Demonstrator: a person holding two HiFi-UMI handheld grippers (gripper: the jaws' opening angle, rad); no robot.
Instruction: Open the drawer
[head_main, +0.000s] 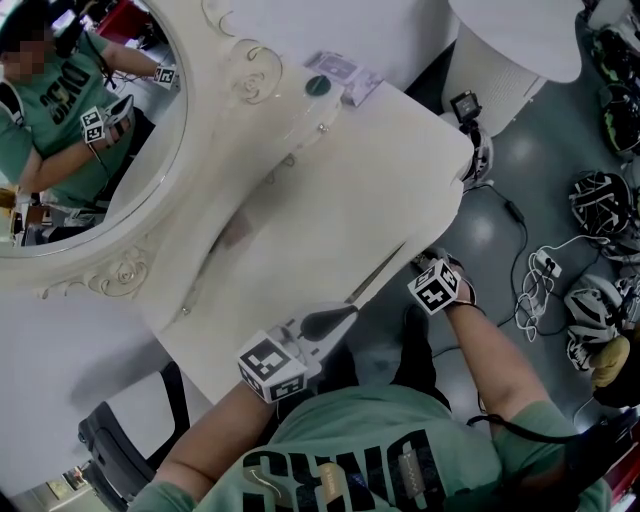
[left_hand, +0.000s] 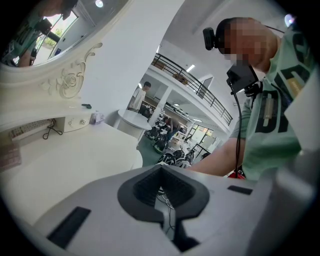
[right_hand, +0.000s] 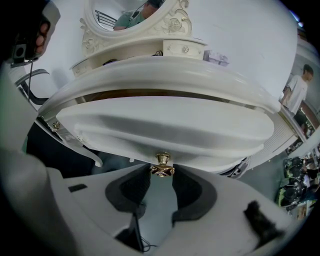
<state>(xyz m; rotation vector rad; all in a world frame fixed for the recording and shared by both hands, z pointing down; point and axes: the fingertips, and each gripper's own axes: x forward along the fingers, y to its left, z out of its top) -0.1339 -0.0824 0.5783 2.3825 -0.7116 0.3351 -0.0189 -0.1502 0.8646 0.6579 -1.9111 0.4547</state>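
Observation:
The white dressing table (head_main: 340, 200) has one wide curved drawer (right_hand: 165, 130) under its top, with a small brass knob (right_hand: 162, 165) at the middle. A dark gap shows between the drawer front and the tabletop. My right gripper (right_hand: 162, 175) reaches in from below the front edge, its dark pads (right_hand: 137, 182) closed on either side of the knob. In the head view only its marker cube (head_main: 435, 285) and the wrist show at the table's edge. My left gripper (head_main: 335, 320) rests over the near corner of the tabletop, shut (left_hand: 161, 172) and holding nothing.
An oval mirror (head_main: 90, 130) with a carved frame stands at the back of the table. A small white box with a cable (left_hand: 75, 122) sits by it. A black chair (head_main: 120, 430) is at the lower left. Helmets and cables (head_main: 600, 200) lie on the floor to the right.

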